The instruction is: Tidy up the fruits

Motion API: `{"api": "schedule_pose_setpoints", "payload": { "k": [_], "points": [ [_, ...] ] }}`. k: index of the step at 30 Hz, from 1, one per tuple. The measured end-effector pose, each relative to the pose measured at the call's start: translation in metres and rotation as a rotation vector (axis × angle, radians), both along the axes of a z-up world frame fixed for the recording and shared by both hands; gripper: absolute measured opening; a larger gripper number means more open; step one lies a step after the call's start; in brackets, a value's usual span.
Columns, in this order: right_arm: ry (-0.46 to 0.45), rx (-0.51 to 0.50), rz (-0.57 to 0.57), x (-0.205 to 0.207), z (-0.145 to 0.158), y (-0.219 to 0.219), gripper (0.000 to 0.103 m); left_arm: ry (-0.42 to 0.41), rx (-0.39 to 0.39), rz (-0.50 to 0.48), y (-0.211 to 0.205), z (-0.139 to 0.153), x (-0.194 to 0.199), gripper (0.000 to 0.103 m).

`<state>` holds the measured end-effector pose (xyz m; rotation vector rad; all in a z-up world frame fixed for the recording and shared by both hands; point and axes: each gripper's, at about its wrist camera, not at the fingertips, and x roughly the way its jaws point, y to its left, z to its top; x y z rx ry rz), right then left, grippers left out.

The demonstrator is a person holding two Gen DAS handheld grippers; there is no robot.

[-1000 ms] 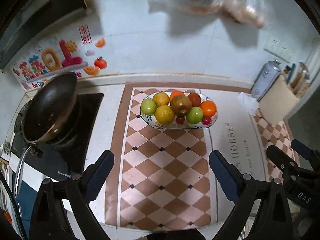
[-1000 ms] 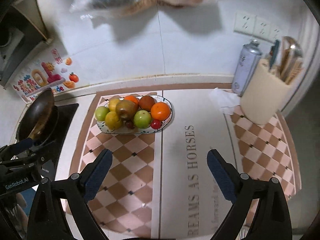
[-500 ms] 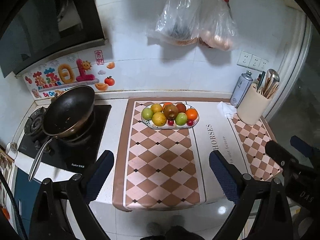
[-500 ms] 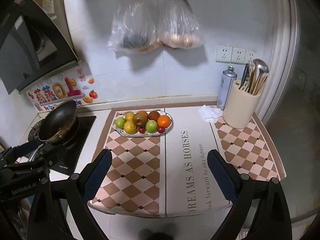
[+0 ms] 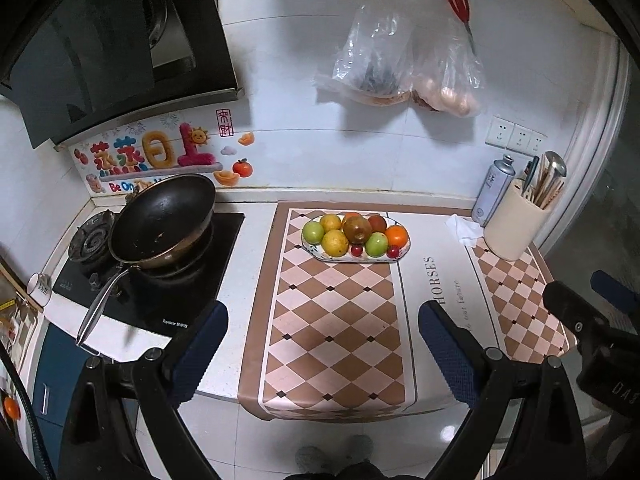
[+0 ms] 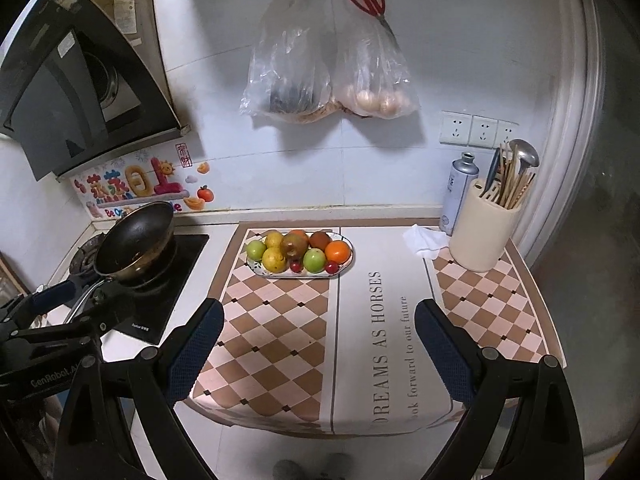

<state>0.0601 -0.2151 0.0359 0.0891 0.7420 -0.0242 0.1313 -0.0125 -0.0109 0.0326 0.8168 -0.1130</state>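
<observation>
Right wrist only: "DREAMS AS HORSES" mat point(image 6: 380, 344).

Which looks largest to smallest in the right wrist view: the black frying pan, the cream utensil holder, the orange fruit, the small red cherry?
1. Black frying pan
2. Cream utensil holder, close behind; distances differ, so this is unsure
3. Orange fruit
4. Small red cherry
</observation>
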Motion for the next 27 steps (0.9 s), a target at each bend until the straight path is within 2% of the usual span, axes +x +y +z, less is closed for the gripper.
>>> {"api": "schedule_pose_setpoints", "payload": {
  "k": [19, 27],
  "points": [
    [0.080, -0.021, -0.014, 0.106, -0.041, -0.004, 0.099, 0.062, 0.062, 0.066, -0.007, -0.035, 0.072, 0.098],
    [0.117, -0.016, -0.023, 0.132, -0.058, -0.008, 0.099, 0.077, 0.082, 0.070, -0.011, -0.041, 0.091, 0.098]
  ]
}}
